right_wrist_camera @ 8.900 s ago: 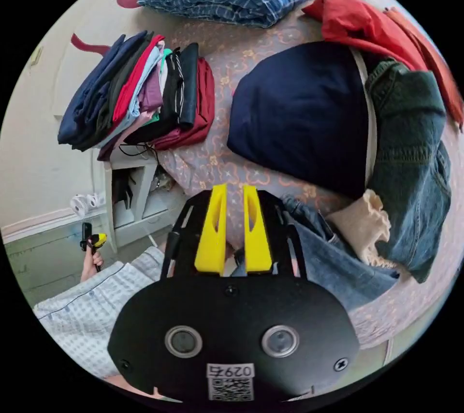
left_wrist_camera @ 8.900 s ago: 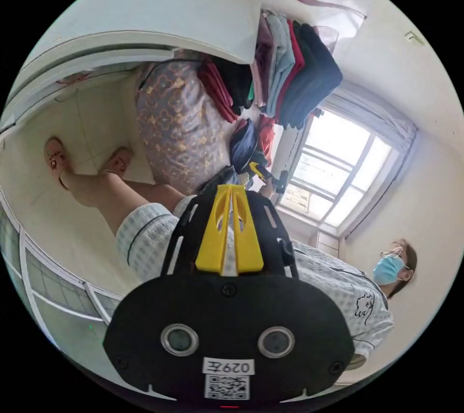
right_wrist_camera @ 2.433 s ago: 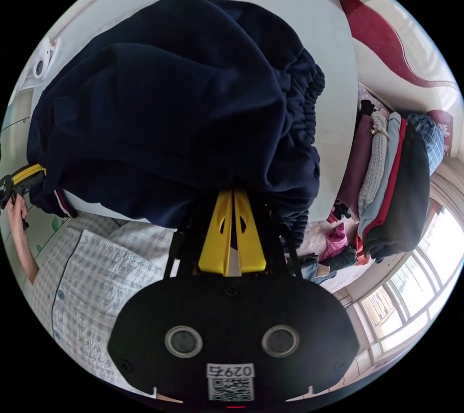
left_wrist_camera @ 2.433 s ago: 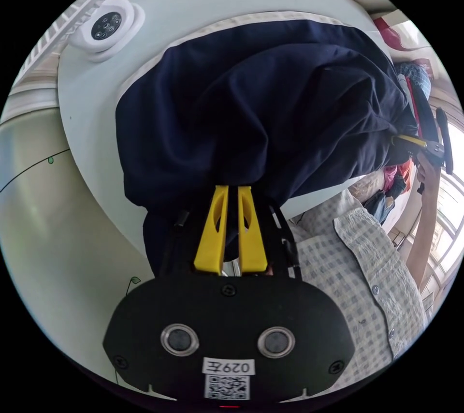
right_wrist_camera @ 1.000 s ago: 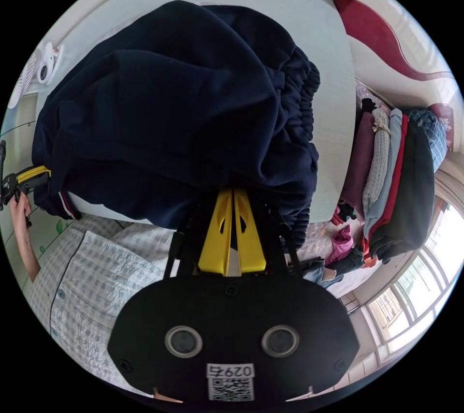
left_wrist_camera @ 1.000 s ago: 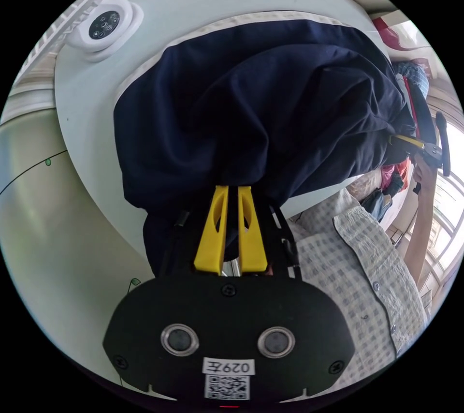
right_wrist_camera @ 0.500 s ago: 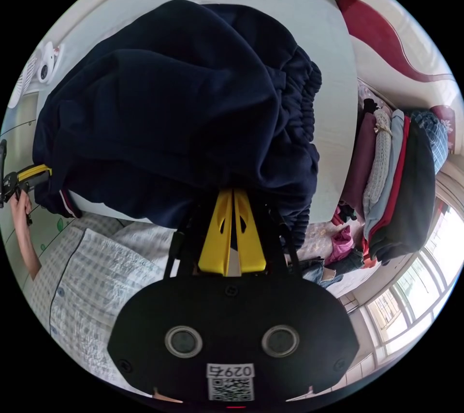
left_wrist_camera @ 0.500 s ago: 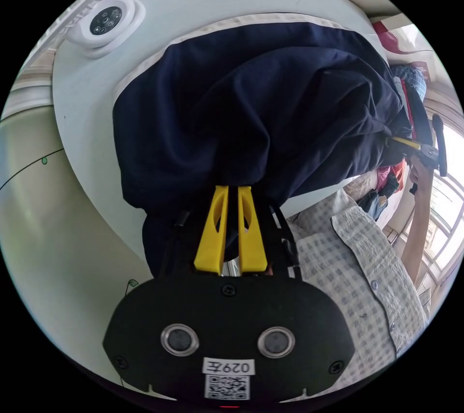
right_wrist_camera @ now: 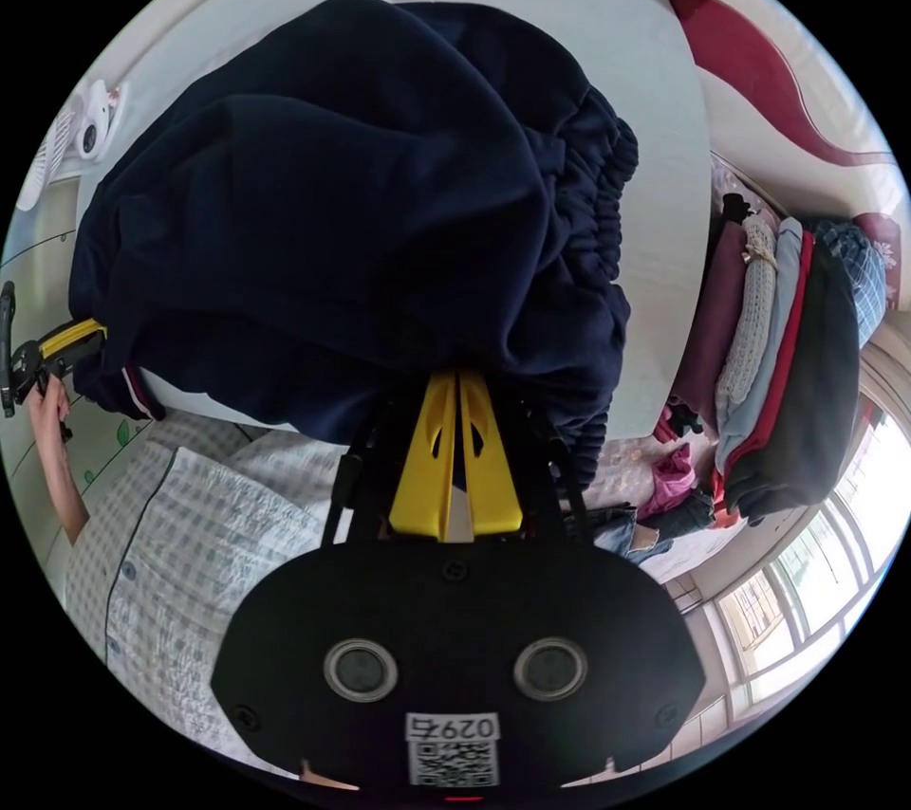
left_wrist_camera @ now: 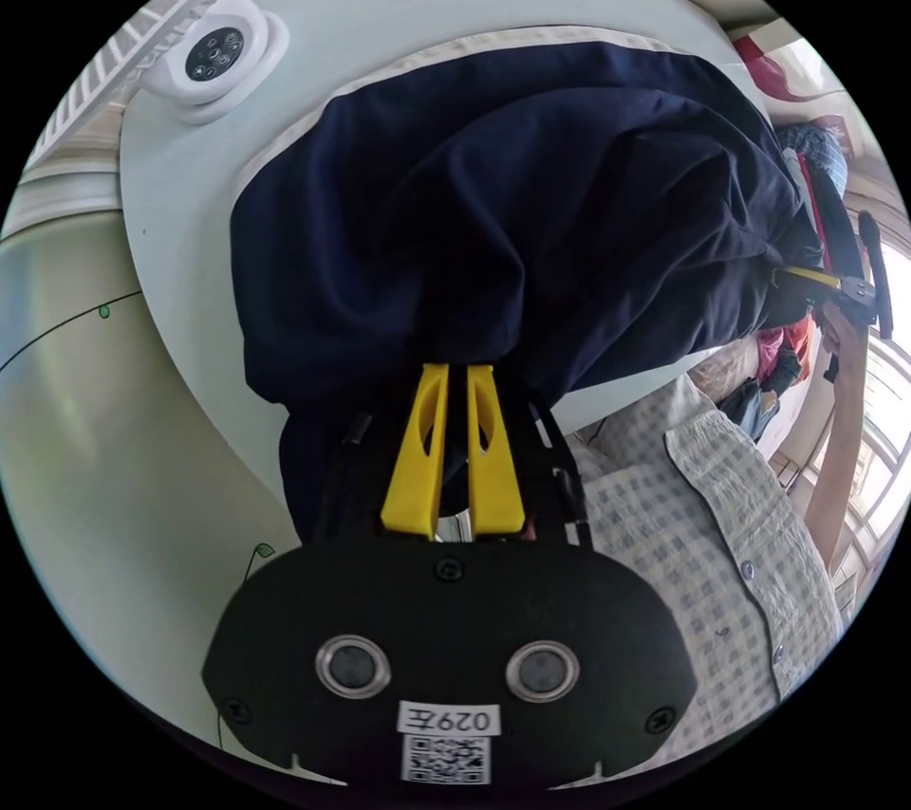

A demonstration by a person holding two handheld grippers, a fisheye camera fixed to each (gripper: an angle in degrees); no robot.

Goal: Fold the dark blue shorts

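Both tongs, your left tongs (left_wrist_camera: 454,369) and right tongs (right_wrist_camera: 458,377), stay pinched on the dark blue elastic-waisted cotton shorts (right_wrist_camera: 332,212), held aloft towards the ceiling; little has changed, so folding hasn't begun.

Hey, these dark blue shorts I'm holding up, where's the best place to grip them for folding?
Grip the dark blue shorts at the two ends of one edge, as the left gripper and right gripper do now, pinching from below; the gathered elastic waistband hangs at one side.
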